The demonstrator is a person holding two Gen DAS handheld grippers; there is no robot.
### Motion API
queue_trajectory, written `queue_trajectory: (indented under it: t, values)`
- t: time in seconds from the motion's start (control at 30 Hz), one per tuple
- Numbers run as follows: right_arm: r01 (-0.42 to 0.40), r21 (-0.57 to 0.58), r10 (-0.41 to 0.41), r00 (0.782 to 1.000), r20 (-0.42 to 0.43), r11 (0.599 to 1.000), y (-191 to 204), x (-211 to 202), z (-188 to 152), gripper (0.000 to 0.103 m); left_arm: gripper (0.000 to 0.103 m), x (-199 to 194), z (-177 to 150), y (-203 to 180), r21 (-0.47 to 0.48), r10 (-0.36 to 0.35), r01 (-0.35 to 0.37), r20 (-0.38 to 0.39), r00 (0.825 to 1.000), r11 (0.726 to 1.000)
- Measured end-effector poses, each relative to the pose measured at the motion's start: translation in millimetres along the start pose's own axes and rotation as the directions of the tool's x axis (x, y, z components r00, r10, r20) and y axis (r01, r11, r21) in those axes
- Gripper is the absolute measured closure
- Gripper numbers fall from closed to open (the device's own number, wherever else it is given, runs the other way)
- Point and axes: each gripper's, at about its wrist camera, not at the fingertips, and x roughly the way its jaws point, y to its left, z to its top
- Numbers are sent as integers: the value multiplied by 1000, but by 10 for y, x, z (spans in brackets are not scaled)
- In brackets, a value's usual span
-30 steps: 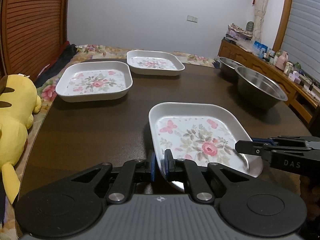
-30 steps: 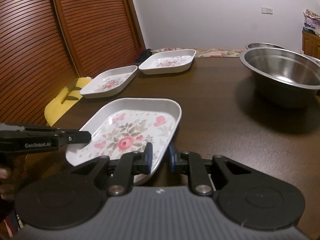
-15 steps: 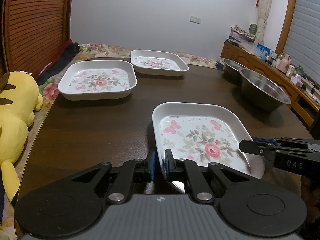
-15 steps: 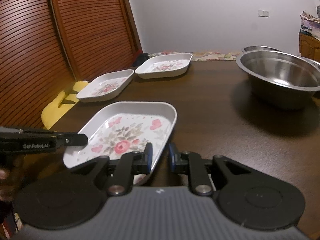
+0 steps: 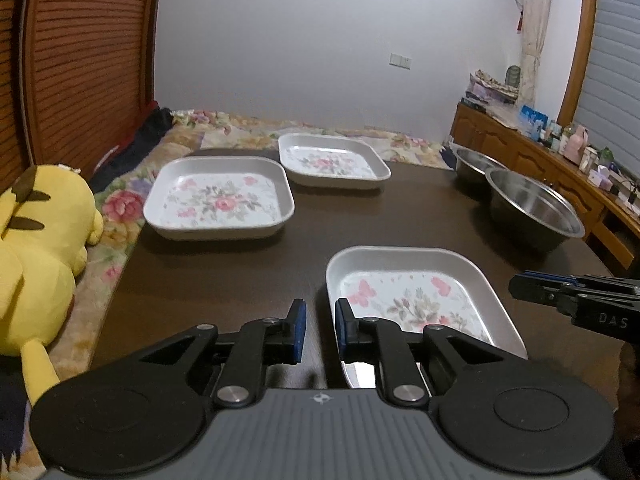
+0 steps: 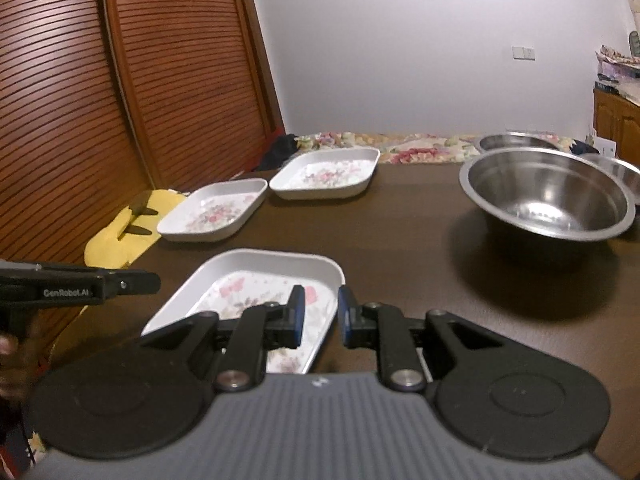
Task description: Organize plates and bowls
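Observation:
A white floral plate (image 5: 412,300) lies flat on the dark table (image 5: 240,272), close to me. My left gripper (image 5: 320,330) is open beside the plate's left rim, with bare table showing between its pads. My right gripper (image 6: 322,316) is open and hovers over the same plate's (image 6: 256,276) right rim. Seen from the left wrist, the right gripper's tips (image 5: 516,284) stand just clear of that rim. Two more floral plates (image 5: 218,198) (image 5: 332,162) sit side by side at the far left. A large steel bowl (image 6: 548,196) sits at the right, with a smaller steel bowl (image 5: 472,162) behind it.
A yellow plush toy (image 5: 36,248) lies off the table's left edge on a floral cover. A wooden sideboard (image 5: 560,152) with small items runs along the right wall. Slatted wooden doors (image 6: 80,100) stand on the left. Bare tabletop lies between the near plate and the far ones.
The left jaws have widened and let go of the near plate's rim. Both grippers have drawn back and tilted upward. The plate stays on the table.

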Motion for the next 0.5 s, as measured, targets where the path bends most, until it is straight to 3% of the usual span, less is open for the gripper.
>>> queue_trajectory:
  t: [0.5]
  values:
    - [-69, -129, 68, 998, -6, 989, 171, 260, 412, 83, 85, 146, 339, 234, 34, 48, -50, 53, 997, 998]
